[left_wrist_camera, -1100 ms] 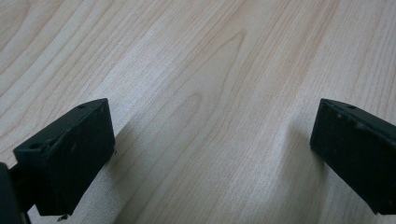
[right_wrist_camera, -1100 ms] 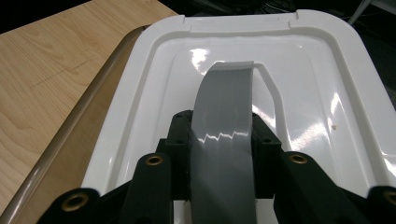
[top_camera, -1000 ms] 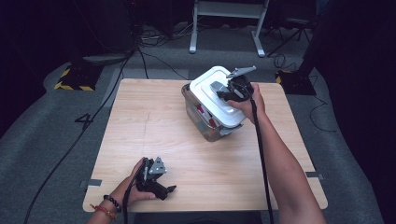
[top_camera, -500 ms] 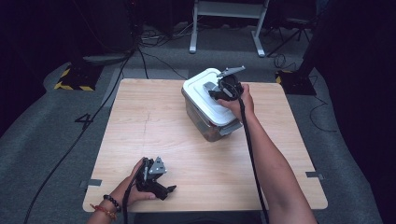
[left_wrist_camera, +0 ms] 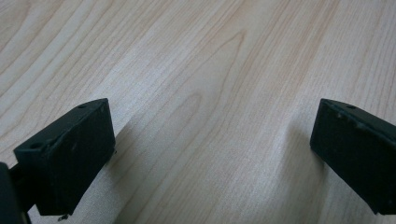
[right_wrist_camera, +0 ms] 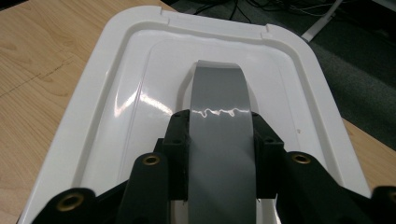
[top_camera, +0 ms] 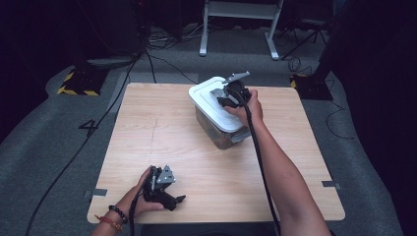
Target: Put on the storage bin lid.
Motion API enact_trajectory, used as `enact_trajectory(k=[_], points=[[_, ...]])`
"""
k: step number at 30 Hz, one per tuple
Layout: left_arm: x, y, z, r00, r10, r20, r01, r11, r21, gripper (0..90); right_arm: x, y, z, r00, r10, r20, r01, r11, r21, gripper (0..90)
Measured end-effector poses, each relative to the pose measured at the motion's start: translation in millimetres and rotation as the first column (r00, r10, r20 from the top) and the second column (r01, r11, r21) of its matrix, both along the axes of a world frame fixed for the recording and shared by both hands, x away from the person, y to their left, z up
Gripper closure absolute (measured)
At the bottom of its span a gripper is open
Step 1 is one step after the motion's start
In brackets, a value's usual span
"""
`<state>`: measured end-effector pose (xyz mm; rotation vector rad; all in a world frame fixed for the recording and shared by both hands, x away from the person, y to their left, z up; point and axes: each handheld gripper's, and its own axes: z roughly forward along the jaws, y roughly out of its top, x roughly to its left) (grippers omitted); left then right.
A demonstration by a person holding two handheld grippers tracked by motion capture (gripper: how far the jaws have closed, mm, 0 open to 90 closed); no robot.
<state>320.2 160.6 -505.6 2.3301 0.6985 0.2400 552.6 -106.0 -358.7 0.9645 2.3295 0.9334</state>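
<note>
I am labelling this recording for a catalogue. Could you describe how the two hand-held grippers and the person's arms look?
Both grippers are black. The left gripper carries a grey three-cornered plate on top, and its jaws end in blocky black pads. The right gripper has brass-coloured screws on its black jaw arms. A black cable trails from each. The forearms are bare, without sleeves; the left wrist wears a dark beaded bracelet and a red-orange one.

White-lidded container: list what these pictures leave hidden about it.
- Contents: in the high view the white lid covers the container; its clear wall is too small and dark to read.
- Near end of the grey handle: in the right gripper view the right gripper, closed on it, covers it.
- Lid latches: too small.
</note>
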Motion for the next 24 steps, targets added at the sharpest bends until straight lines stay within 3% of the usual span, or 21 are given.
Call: enact_trajectory(k=[4, 7, 18, 24], points=[[-0.1, 0.0, 0.0, 1.0000, 0.001, 0.000, -0.001, 1.0000, 0.001, 0.2, -6.7, 3.8, -1.2, 0.9995, 0.022, -0.022, -0.023, 0.9996, -0.016, 64.0], [0.0, 0.0, 0.1, 1.0000, 0.000, 0.000, 0.000, 1.0000, 0.001, 0.2, -12.4, 6.4, -0.7, 1.0000, 0.008, 0.003, -0.008, 0.9987, -0.050, 62.1], [-0.1, -0.1, -0.1, 1.0000, 0.002, 0.001, -0.002, 1.0000, -0.001, 0.2, -22.4, -9.7, -1.8, 0.9969, 0.055, -0.056, -0.057, 0.9979, -0.031, 64.2], [-0.1, 0.0, 0.1, 1.0000, 0.001, 0.000, -0.001, 1.0000, 0.001, 0.2, -27.2, -17.7, -4.8, 0.9972, 0.052, -0.054, -0.052, 0.9986, 0.001, 62.0]])
